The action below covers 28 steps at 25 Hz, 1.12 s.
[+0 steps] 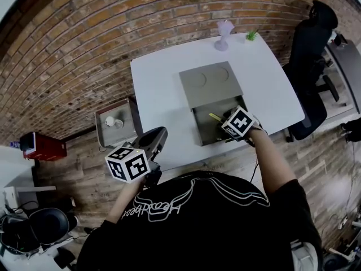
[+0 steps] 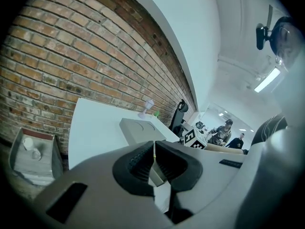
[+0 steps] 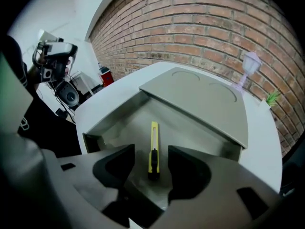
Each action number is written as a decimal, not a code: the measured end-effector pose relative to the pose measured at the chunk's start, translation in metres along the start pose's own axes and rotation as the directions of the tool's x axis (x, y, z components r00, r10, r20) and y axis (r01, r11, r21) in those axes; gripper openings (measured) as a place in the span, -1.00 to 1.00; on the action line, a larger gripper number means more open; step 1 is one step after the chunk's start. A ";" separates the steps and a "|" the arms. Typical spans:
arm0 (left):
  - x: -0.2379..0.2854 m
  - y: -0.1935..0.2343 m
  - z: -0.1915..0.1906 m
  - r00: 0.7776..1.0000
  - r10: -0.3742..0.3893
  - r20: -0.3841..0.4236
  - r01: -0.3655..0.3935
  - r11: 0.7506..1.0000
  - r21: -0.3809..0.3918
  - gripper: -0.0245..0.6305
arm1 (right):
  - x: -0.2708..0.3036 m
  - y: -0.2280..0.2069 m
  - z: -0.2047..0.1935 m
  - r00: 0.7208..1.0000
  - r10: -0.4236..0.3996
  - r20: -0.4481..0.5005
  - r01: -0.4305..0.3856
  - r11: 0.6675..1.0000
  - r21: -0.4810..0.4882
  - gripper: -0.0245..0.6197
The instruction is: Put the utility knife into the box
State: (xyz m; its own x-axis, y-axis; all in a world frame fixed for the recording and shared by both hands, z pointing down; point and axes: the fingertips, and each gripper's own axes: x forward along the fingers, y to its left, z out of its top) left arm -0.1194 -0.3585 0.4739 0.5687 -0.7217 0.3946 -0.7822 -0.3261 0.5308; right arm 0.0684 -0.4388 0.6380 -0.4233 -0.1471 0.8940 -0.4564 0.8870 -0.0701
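Note:
The yellow and black utility knife (image 3: 153, 149) lies flat on the floor of the open grey box (image 3: 119, 120), its blade end pointing toward the raised lid (image 3: 200, 97). My right gripper (image 3: 150, 162) hangs over the box with its jaws open on either side of the knife's handle, pads clear of it. In the head view the right gripper (image 1: 224, 130) reaches into the box (image 1: 204, 131) at the table's near edge, and the knife (image 1: 215, 117) shows as a yellow sliver. My left gripper (image 1: 155, 139) is held off the table's near left edge, jaws shut and empty (image 2: 154, 161).
The white table (image 1: 158, 89) also carries a small lilac lamp (image 1: 223, 34) and a green plant (image 1: 251, 35) at its far edge. A grey bin (image 1: 115, 120) stands on the floor to the left, and a black office chair (image 1: 313, 55) to the right.

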 end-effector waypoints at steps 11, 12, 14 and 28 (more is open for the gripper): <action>-0.011 -0.021 -0.001 0.997 -0.066 -0.047 0.068 0.997 0.040 -0.81 | -0.083 0.054 0.025 0.927 0.123 0.353 -0.187 0.970 0.153 -0.14; -0.012 -0.023 0.000 0.996 -0.074 -0.053 0.076 0.996 0.047 -0.81 | -0.094 0.062 0.029 0.905 0.126 0.406 -0.212 0.962 0.174 -0.16; -0.016 -0.030 0.003 0.994 -0.088 -0.064 0.092 0.994 0.059 -0.81 | -0.121 0.076 0.038 0.845 0.107 0.524 -0.253 0.943 0.215 -0.26; -0.059 -0.109 0.004 0.939 -0.322 -0.118 0.340 0.917 0.209 -0.81 | -0.214 0.169 0.065 0.589 -0.106 0.801 -0.272 0.908 0.320 -0.92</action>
State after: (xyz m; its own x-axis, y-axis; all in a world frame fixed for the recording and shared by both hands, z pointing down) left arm -0.0687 -0.2830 0.3896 0.8160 -0.5010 0.2883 -0.5768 -0.6724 0.4639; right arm 0.0311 -0.2854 0.4061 -0.8281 -0.5313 0.1790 -0.5493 0.7052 -0.4482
